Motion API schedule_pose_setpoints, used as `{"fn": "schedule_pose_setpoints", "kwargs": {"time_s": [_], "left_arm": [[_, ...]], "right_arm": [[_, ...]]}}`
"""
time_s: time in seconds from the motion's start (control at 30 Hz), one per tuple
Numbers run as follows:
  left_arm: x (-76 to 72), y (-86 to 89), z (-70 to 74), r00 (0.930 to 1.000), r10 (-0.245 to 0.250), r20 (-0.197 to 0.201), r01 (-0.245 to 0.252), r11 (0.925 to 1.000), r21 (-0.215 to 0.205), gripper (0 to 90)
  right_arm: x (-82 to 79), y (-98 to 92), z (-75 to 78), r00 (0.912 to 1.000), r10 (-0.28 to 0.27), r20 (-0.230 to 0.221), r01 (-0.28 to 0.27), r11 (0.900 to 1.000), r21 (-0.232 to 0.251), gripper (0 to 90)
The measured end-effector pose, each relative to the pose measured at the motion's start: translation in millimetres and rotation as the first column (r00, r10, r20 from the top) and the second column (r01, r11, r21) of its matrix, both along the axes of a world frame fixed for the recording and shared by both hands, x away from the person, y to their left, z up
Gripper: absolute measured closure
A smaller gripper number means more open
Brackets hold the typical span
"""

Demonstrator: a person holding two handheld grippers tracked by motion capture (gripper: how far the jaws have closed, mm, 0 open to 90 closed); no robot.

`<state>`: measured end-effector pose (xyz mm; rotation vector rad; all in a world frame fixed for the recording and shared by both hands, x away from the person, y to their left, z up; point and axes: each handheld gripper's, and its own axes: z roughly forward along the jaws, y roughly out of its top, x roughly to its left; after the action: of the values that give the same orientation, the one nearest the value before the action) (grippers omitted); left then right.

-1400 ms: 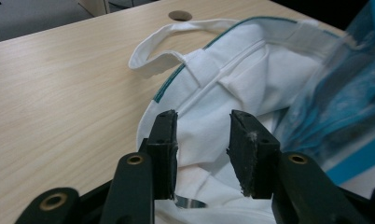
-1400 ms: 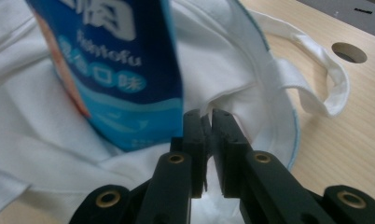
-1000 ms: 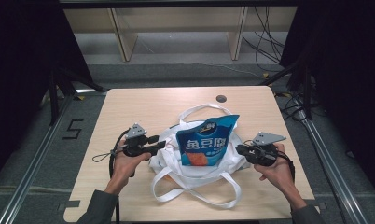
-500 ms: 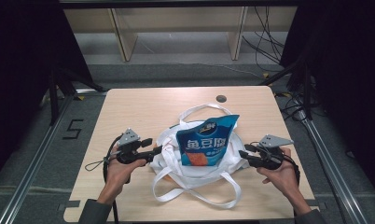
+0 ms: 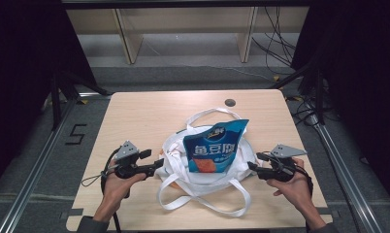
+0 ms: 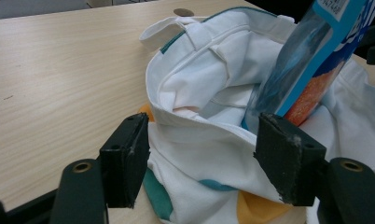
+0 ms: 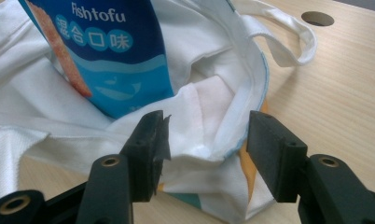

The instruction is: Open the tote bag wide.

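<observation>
A blue snack bag [image 5: 215, 148] marked "Fishtofu" stands upright in the mouth of a white tote bag [image 5: 203, 174] slumped near the middle of a pale wooden table [image 5: 135, 116], its straps looped toward the person's edge. The left gripper [image 5: 156, 166] and right gripper [image 5: 251, 167] flank the tote; both sets of jaws have just been opening and stand apart, the cloth rim lying between the pads without being pinched (each looks to have let go of its side of the mouth). Judged from here, the packing step is about finished; done well, both hands would draw straight back and clear of the fabric, so neither pad snags the rim and tips the tall packet. A round hole [image 5: 229, 102] marks the table's far edge. Beyond lie grey floor, light wooden furniture legs [image 5: 127, 41], trailing cables [image 5: 275, 43] and dark curtains at either side
</observation>
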<state>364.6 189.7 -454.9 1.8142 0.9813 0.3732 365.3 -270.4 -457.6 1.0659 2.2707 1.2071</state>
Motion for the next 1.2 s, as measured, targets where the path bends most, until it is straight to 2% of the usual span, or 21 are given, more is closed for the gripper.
{"fn": "schedule_pose_setpoints", "kwargs": {"time_s": [0.07,0.1,0.17,0.2,0.3,0.37,0.5,0.67,0.7,0.73,0.77,0.8,0.83,0.87,0.97,1.0,1.03,1.07,1.1,1.17,1.2], "left_arm": [[-1.8,1.1,-1.7,0.9999,0.004,-0.01,-0.004,0.9999,-0.01,33.7],[-2.3,2.4,-2.1,1.0,-0.006,-0.002,0.006,1.0,-0.002,33.5],[-4.6,3.4,-3.5,1.0,0.003,-0.007,-0.003,1.0,-0.007,33.0],[-5.6,4.9,-3.8,1.0,0.001,-0.006,-0.001,1.0,0.003,32.8],[-9.2,5.2,-7.1,0.9999,0.01,-0.012,-0.01,0.9999,-0.009,31.1],[-12.2,5.3,-8.9,0.9998,0.013,-0.014,-0.014,0.9999,-0.003,30.2],[-18.4,5.1,-12.0,0.9999,0.013,-0.007,-0.013,0.9999,-0.001,27.5],[-25.4,4.5,-14.4,0.9993,0.022,-0.03,-0.022,0.9997,-0.007,24.7],[-27.3,4.4,-14.7,0.9993,0.026,-0.029,-0.026,0.9997,-0.003,24.7],[-29.3,4.2,-15.5,0.9993,0.024,-0.028,-0.025,0.9997,-0.004,24.7],[-30.7,3.4,-16.0,0.9991,0.027,-0.032,-0.028,0.9996,-0.01,24.7],[-31.7,3.7,-16.5,0.9995,0.016,-0.028,-0.016,0.9999,0.0,24.7],[-33.5,3.1,-17.0,0.9995,0.02,-0.024,-0.02,0.9998,0.009,24.7],[-34.8,3.0,-17.7,0.9994,0.025,-0.024,-0.025,0.9995,0.02,24.7],[-36.7,3.3,-21.3,0.9992,0.033,-0.02,-0.032,0.9984,0.047,24.1],[-37.6,3.6,-22.8,0.9989,0.038,-0.027,-0.037,0.9982,0.048,24.0],[-37.8,3.8,-24.6,0.9991,0.032,-0.027,-0.031,0.9983,0.05,23.7],[-39.2,3.8,-26.0,0.9989,0.034,-0.032,-0.032,0.998,0.055,23.5],[-39.6,3.7,-26.7,0.9989,0.033,-0.033,-0.031,0.9981,0.054,23.4],[-41.6,3.6,-27.3,0.9989,0.031,-0.034,-0.029,0.9981,0.055,23.2],[-43.3,2.6,-27.7,0.9985,0.039,-0.037,-0.038,0.9981,0.048,23.2]], "right_arm": [[0.7,-0.8,-0.7,0.9996,0.029,0.004,-0.029,1.0,-0.004,46.7],[-1.5,-0.3,-0.4,0.9997,0.018,-0.017,-0.018,1.0,0.006,46.5],[-1.9,-1.4,-0.9,0.9997,0.013,0.022,-0.012,1.0,-0.016,46.0],[-4.1,-0.7,-0.4,1.0,0.004,-0.005,-0.004,1.0,-0.002,45.6],[-5.1,-2.4,-0.8,0.9999,0.009,0.014,-0.009,1.0,-0.006,43.1],[-8.5,-1.5,-1.3,0.9998,-0.009,-0.016,0.009,1.0,0.015,42.4],[-11.0,-2.8,-3.6,0.9999,-0.009,0.005,0.008,1.0,0.011,40.6],[-17.6,-4.4,-4.0,0.9997,-0.019,-0.016,0.019,1.0,0.014,40.1],[-16.2,-6.8,-4.3,0.9999,-0.003,0.015,0.003,1.0,-0.008,40.1],[-19.1,-5.3,-5.4,0.9996,-0.026,-0.013,0.026,1.0,0.016,40.1],[-17.6,-7.3,-6.8,1.0,-0.007,0.005,0.007,1.0,-0.001,40.0],[-20.3,-5.7,-7.6,0.9993,-0.019,-0.031,0.02,0.999,0.027,40.0],[-19.2,-8.4,-7.6,0.9999,-0.009,-0.005,0.009,1.0,-0.005,40.0],[-21.5,-7.4,-8.5,0.9994,-0.022,-0.025,0.023,1.0,0.012,40.0],[-24.9,-7.8,-10.6,0.9993,-0.025,-0.028,0.025,1.0,0.016,40.0],[-25.3,-8.8,-11.2,0.9997,-0.015,-0.017,0.015,1.0,0.003,39.9],[-27.5,-7.7,-12.1,0.999,-0.018,-0.041,0.019,0.999,0.026,39.8],[-26.2,-9.5,-12.9,0.9998,0.001,-0.022,-0.001,1.0,0.014,39.8],[-29.6,-9.1,-13.1,0.9989,-0.016,-0.044,0.018,0.999,0.027,39.7],[-30.1,-10.7,-14.4,0.9995,-0.015,-0.027,0.015,1.0,0.022,39.6],[-32.8,-10.5,-14.1,0.9986,-0.032,-0.043,0.032,0.999,0.018,39.5]]}}
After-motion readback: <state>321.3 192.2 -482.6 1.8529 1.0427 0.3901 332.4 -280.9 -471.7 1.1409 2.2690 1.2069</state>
